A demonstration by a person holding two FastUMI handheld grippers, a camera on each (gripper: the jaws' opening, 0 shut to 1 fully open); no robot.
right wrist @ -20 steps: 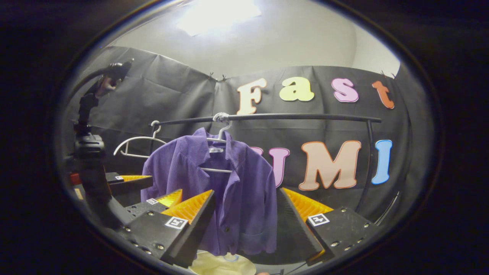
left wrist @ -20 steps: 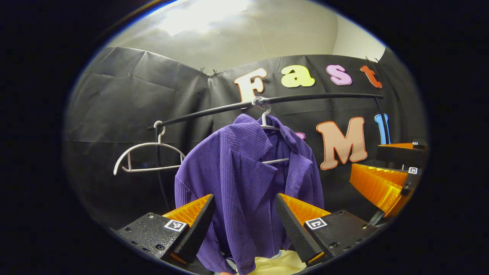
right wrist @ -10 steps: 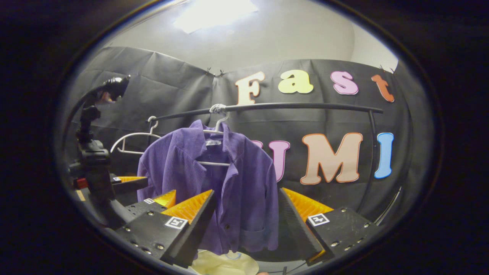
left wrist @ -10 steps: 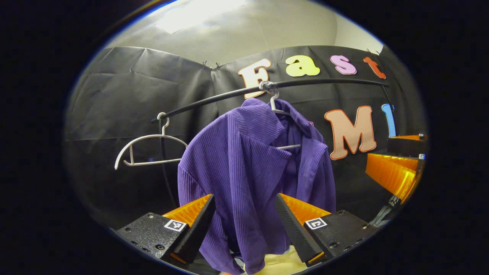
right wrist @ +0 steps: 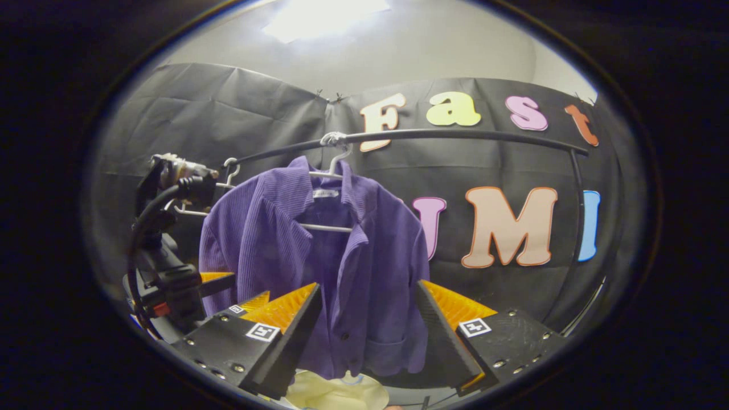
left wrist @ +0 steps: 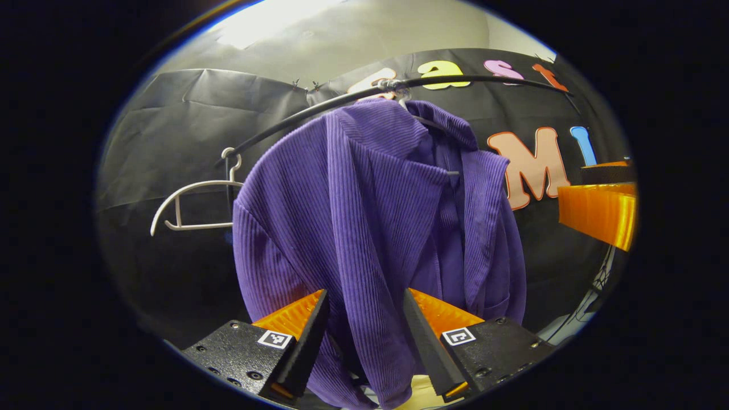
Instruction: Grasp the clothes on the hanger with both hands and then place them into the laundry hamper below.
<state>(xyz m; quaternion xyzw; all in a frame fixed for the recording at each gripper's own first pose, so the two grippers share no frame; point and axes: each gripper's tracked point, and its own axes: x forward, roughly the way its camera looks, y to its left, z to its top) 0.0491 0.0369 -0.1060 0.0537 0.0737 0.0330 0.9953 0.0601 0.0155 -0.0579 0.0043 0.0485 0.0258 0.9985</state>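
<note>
Left gripper (left wrist: 364, 319) closes right in, the purple shirt (left wrist: 370, 228) now looming between its spread jaws, while the right gripper (right wrist: 367, 319) trails farther back, jaws apart too; shirt on its hanger (right wrist: 330, 193) on the rail (right wrist: 455, 135), nothing gripped yet

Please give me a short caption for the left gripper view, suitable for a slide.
Open left gripper close before the purple shirt, which hangs on a rail beside an empty white hanger.
</note>
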